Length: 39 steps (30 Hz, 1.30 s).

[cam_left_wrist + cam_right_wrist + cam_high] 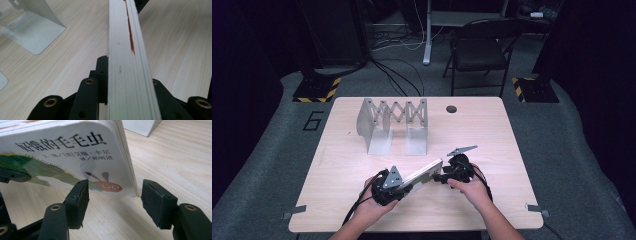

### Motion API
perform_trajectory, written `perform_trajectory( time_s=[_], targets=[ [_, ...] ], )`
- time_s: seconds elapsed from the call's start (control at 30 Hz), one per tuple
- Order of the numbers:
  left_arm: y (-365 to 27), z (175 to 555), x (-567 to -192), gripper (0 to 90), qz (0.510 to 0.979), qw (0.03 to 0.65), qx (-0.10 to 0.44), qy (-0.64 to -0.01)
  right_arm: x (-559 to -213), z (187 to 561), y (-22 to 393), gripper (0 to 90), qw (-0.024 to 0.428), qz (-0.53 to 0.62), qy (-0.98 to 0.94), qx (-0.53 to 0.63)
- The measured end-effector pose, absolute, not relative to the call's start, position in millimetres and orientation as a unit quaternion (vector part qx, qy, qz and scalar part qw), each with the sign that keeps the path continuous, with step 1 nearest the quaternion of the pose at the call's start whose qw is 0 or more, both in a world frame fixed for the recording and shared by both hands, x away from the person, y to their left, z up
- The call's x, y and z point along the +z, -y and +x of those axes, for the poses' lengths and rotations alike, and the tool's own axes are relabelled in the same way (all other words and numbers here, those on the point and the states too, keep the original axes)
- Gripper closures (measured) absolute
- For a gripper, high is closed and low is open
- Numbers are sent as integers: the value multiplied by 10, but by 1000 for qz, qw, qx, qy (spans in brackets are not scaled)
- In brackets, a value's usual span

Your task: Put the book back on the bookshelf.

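1. Resting on edge at the near middle of the pale wood-grain table (492,130), a thick white board book with a green caterpillar on its cover (424,172) runs slantwise from near left to far right.
2. The left gripper (398,187) is clamped on the book's near-left end; in the left gripper view its black jaws press against both sides of the stacked page edges (127,75).
3. The right gripper (444,176) sits at the book's far-right end. In the right gripper view its jaws stand apart, one pad in front of the cover (75,160), the other clear of the spine corner, neither visibly pressing.
4. A silver metal expanding bookend rack with a scissor lattice (394,125) stands upright toward the table's far left, well apart from the book.
5. A round dark cable hole (451,109) lies near the far edge.
6. Grey carpet (572,150) surrounds the table; beyond it stand a dark folding chair (479,50), yellow-black striped stand bases (317,90) and loose floor cables (397,75) amid black curtains.
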<state>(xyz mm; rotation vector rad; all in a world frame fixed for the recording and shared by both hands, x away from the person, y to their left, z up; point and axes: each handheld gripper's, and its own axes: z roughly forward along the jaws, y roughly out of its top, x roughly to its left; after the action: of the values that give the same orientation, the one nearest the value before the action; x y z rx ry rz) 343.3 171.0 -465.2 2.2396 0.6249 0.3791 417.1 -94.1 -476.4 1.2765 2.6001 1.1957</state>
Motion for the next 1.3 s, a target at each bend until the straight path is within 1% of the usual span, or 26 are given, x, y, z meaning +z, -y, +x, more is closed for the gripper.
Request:
perform_trajectory(
  time_s=[0.67, 0.87, 1.07, 1.17, 1.2, 1.3],
  targets=[
    [-1760, 3441, -4616, 757, 869, 396, 142, -259, -4754, 4164, 949, 388, -1, 413, -826, 383],
    [-1815, 3439, -4583, 757, 866, 400, 144, -262, -4753, 4169, 960, 388, 3, 410, -826, 386],
    [-1926, 3450, -4511, 757, 855, 412, 154, -275, -4749, 4167, 965, 388, 2, 413, -826, 384],
    [-1960, 3456, -4505, 756, 851, 415, 150, -284, -4747, 4169, 968, 388, 2, 411, -826, 386],
    [-1976, 3460, -4503, 756, 851, 412, 158, -286, -4747, 4169, 968, 388, 3, 411, -826, 386],
    [-2019, 3473, -4501, 757, 848, 412, 157, -294, -4747, 4171, 971, 388, 3, 412, -826, 386]
  ],
)
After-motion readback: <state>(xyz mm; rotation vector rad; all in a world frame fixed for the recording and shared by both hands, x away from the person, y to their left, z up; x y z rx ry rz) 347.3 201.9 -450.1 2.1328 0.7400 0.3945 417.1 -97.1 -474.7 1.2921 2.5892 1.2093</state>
